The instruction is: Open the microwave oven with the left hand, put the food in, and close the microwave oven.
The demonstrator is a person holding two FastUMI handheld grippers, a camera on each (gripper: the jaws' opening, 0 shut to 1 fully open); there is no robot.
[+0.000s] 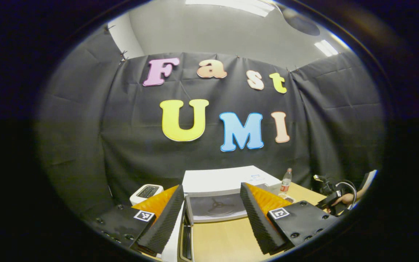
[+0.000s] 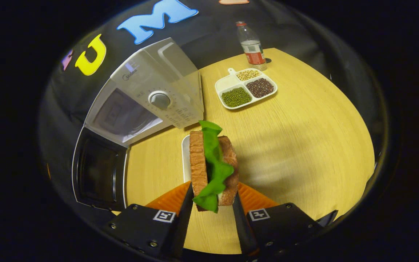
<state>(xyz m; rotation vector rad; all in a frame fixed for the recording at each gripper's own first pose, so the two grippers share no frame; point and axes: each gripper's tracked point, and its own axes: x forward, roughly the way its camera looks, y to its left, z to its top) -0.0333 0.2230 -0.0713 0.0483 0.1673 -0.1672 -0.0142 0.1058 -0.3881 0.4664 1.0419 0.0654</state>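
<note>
Your right gripper (image 2: 209, 203) clamps the sandwich (image 2: 213, 167) on edge between both fingers at the bottom centre of the right gripper view, above a white plate (image 2: 185, 156) mostly hidden behind it, with the microwave (image 2: 147, 94) at upper left, its door (image 2: 98, 171) swung open. Your left gripper (image 1: 213, 211) is spread wide and holds nothing, the microwave's open cavity (image 1: 215, 207) showing between its fingers at the lower centre of the left gripper view. At that view's right edge, a hand (image 1: 346, 199) is cut off and hard to make out.
</note>
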